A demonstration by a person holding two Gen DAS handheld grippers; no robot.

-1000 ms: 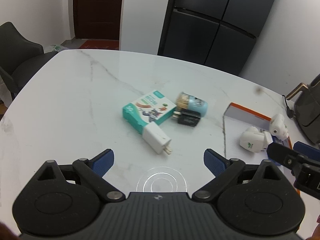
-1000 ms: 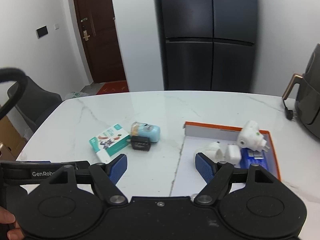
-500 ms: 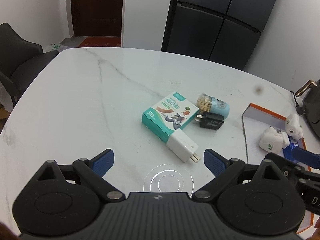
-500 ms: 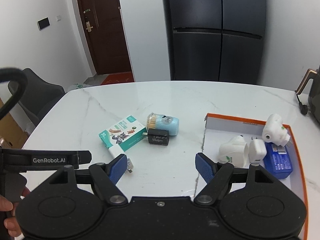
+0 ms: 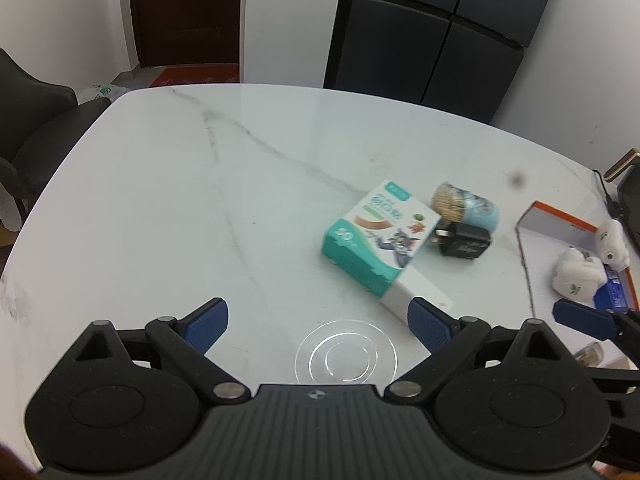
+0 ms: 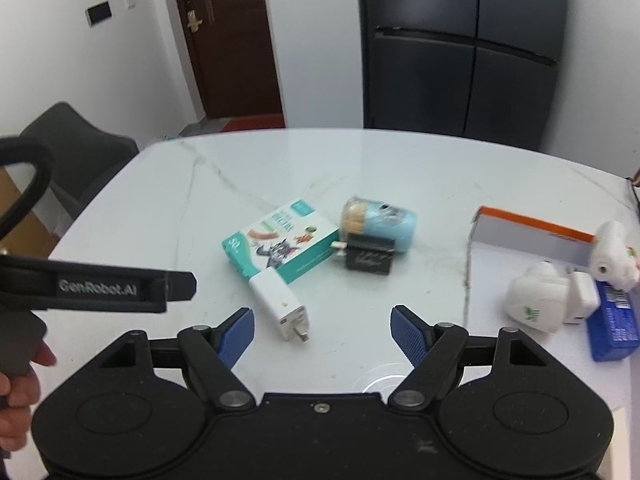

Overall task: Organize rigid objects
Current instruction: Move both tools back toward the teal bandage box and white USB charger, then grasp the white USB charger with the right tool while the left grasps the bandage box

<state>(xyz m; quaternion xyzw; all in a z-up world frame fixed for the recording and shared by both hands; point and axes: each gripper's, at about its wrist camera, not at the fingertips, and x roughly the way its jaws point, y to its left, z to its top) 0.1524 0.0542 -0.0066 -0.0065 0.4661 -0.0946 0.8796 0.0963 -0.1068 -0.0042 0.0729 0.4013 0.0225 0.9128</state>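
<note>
A teal carton (image 5: 376, 236) (image 6: 280, 246) lies on the white marble table (image 5: 160, 216). A white charger (image 6: 280, 306) (image 5: 418, 294) lies against its near end. A black plug (image 6: 368, 258) (image 5: 464, 240) and a light-blue toothpick jar (image 6: 378, 222) (image 5: 466, 208) lie beside it. An orange-rimmed tray (image 6: 532, 226) (image 5: 560, 216) at the right holds white adapters (image 6: 536, 304) and a blue box (image 6: 610, 324). My left gripper (image 5: 318, 322) and my right gripper (image 6: 322, 330) are both open and empty, above the table just short of the white charger.
A dark fridge (image 6: 464, 48) and a brown door (image 6: 228, 36) stand behind the table. A black chair (image 5: 36, 120) is at the far left. A dark appliance with a brass handle (image 5: 624, 168) sits at the right edge.
Both grippers have moved forward toward the carton and white charger, so the objects appear larger and closer. Both stay open. No object on the table has moved.
</note>
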